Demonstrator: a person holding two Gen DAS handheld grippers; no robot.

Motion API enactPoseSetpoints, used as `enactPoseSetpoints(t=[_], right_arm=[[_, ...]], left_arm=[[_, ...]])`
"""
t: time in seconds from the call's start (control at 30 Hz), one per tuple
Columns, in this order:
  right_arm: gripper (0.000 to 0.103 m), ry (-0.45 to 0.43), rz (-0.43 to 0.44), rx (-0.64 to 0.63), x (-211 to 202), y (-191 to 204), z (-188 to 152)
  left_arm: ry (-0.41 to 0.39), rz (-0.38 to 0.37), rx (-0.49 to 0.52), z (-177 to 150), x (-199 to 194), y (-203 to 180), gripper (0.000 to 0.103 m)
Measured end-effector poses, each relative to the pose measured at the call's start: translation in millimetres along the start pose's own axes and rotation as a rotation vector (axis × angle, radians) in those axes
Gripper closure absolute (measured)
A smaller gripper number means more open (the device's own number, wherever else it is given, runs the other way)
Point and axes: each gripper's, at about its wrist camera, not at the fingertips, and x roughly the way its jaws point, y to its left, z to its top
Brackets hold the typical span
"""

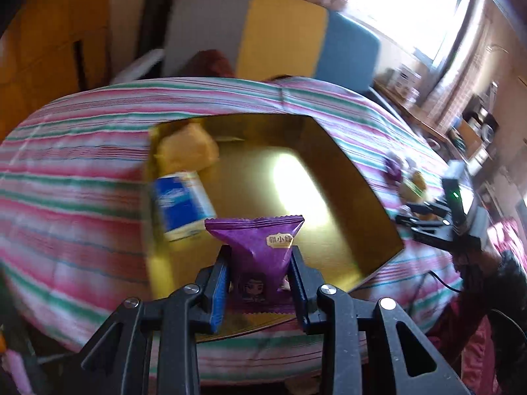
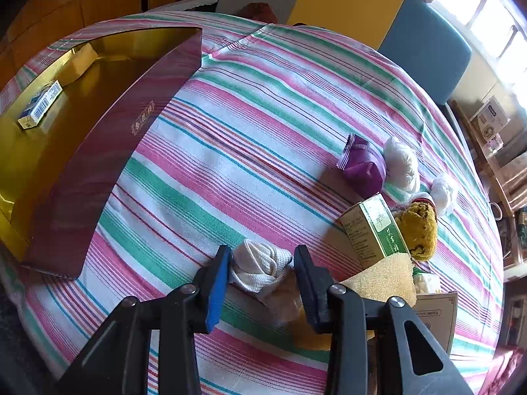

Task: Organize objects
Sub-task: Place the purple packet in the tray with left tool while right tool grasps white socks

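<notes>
Purple snack packet (image 1: 260,256), held between fingers of left tool (image 1: 259,283): small gold label with Chinese characters, middle one reads 小; others blurred. Cartoon face printed below label.

Dark red box (image 2: 108,151), outer side wall: gold label with 3 Chinese characters, too small to read surely.

Blue and white small box (image 2: 41,103) inside dark red box: barcode on side, digits not legible.

Green and cream carton (image 2: 375,230): fine print and vertical Latin letters, not readable.
</notes>
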Motion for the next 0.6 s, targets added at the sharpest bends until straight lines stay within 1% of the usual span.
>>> enactPoseSetpoints(t=[0.07, 0.13, 0.23, 0.37, 0.6], right_arm=[[0.067, -0.002, -0.006, -0.001, 0.3, -0.1, 1.0], [0.068, -0.006, -0.011, 0.006, 0.6, -2.3, 2.3], [0.07, -0.009, -0.013, 0.013, 0.6, -4.7, 2.8], [0.07, -0.009, -0.015, 0.009, 0.9, -5.9, 2.8], [0.07, -0.01, -0.013, 0.013, 2.5, -8.2, 3.1]], left_arm=[[-0.008, 0.043, -0.012, -2.9, -6.8, 14.8, 0.07], [0.0, 0.083, -0.01, -6.8, -7.7, 23.6, 0.07], [0.031, 0.088, -0.009, -11.6, 0.8, 24.9, 0.07], [0.068, 0.088, 0.036, -11.8, 18.3, 15.1, 0.07], [0.119, 0.134, 0.077, -1.5, 51.7, 11.8, 0.069]])
